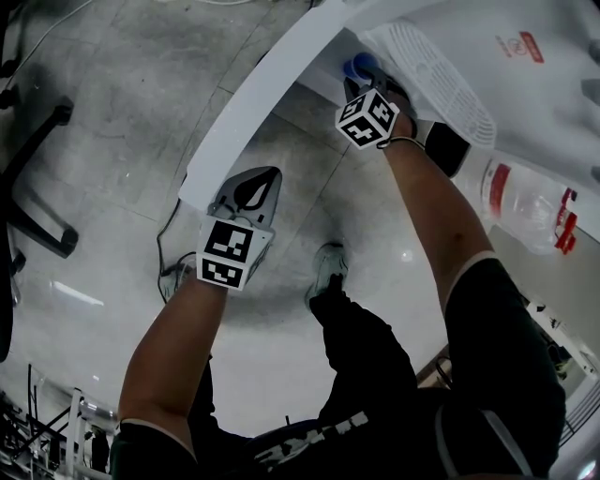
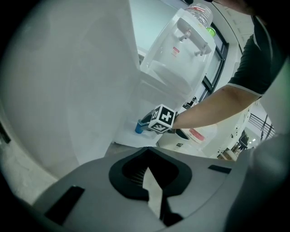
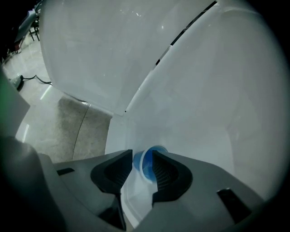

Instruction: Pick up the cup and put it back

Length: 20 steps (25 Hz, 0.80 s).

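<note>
Head view: right gripper (image 1: 357,86) at the blue cup (image 1: 362,66) on the white worktop (image 1: 246,111). Left gripper (image 1: 255,183) idle at its edge, grey polished floor (image 1: 112,141) below.
Left gripper view: fingers pressed together, empty.
Right gripper view: fingers (image 3: 166,171) spread, cup between them, not pinched. I'd back straight out, brushing nothing.

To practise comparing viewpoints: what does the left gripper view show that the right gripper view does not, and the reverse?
Left gripper view only: the water cooler, its bottle and the person's arm. Right gripper view only: a cable on the floor, and the right tongs seen open, the blue cup between them. Both: the blue cup.
</note>
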{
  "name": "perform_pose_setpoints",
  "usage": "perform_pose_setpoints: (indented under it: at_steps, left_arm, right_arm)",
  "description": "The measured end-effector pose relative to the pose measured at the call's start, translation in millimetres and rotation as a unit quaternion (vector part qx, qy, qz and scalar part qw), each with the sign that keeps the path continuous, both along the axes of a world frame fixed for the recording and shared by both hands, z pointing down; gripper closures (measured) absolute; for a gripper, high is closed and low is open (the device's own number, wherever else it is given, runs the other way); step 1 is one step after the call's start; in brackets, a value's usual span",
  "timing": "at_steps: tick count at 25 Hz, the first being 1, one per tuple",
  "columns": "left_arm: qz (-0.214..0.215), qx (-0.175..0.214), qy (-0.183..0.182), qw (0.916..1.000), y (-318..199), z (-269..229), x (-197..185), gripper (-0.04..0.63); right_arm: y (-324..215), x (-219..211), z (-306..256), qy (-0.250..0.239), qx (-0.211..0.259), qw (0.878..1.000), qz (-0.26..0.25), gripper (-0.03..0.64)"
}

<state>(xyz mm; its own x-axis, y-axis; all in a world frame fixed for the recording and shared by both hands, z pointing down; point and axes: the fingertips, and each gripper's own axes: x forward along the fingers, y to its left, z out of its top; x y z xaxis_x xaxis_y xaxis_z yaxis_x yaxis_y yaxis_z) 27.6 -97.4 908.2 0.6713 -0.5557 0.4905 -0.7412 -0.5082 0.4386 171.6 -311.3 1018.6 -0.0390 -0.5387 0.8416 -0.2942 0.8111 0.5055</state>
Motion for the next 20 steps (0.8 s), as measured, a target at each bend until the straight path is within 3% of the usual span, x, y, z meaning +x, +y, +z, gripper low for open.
perform_pose_setpoints:
  at_steps: [11, 20]
  left_arm:
    - [0.003, 0.015, 0.0, 0.9999, 10, -23, 9, 0.588]
    - [-0.014, 0.017, 0.008, 0.9997, 46, -98, 20, 0.588]
  right_arm:
    - [31, -5, -38, -0.044, 0.012, 0.999, 0.01, 0.454]
    - [124, 0, -109, -0.1, -0.041, 0.993, 0.045, 0.472]
